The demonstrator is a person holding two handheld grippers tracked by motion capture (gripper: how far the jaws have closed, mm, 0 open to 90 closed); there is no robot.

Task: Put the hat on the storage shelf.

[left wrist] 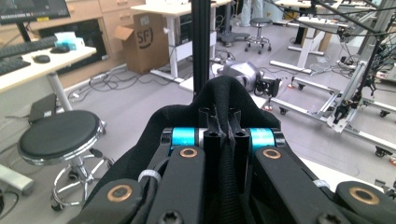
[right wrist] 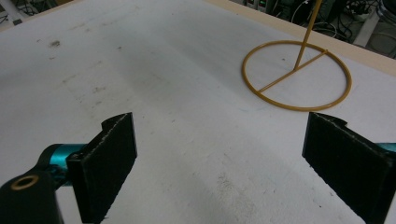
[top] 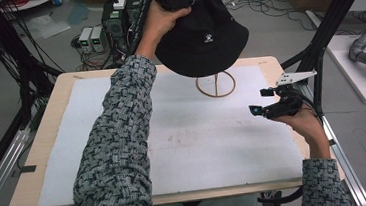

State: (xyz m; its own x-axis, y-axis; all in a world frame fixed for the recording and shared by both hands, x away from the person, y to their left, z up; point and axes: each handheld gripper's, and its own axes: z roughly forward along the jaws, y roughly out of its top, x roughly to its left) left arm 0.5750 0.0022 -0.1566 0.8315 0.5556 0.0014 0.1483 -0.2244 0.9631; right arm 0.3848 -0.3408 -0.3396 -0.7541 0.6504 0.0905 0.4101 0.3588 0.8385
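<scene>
Two grippers are at work over the table [top: 45, 160], and they do very different jobs. The left gripper [top: 174, 1] is raised high beyond the far edge, its jaws pinched tight on the brim of a black bucket hat [top: 203, 38]; in its own view the hat [left wrist: 224, 98] bulges up just behind the closed jaws, cloth pressed between them. Held by the brim alone, the hat hangs tilted, its crown turned toward the person and a small white emblem showing on the front. It sits above and partly in front of a thin wire stand [top: 216, 84], so I judge the hat is being lowered onto, or lifted off, that stand; the frames do not settle which.

The right gripper [top: 267, 101] waits low at the right side of the table, jaws spread wide and holding nothing, well apart from the hat. It seems parked, clear of the stand and free to help.

The hat is soft, matte woven cloth that sags and folds where it is gripped. The stand [right wrist: 296, 74] is slim golden rod: a flat ring base crossed by one straight bar, with an upright post rising from the middle. A white, slightly scuffed foam-like sheet [right wrist: 154, 70] covers the pale wooden tabletop. The person's sleeves [top: 115, 154] are a speckled black-and-white knit.
</scene>
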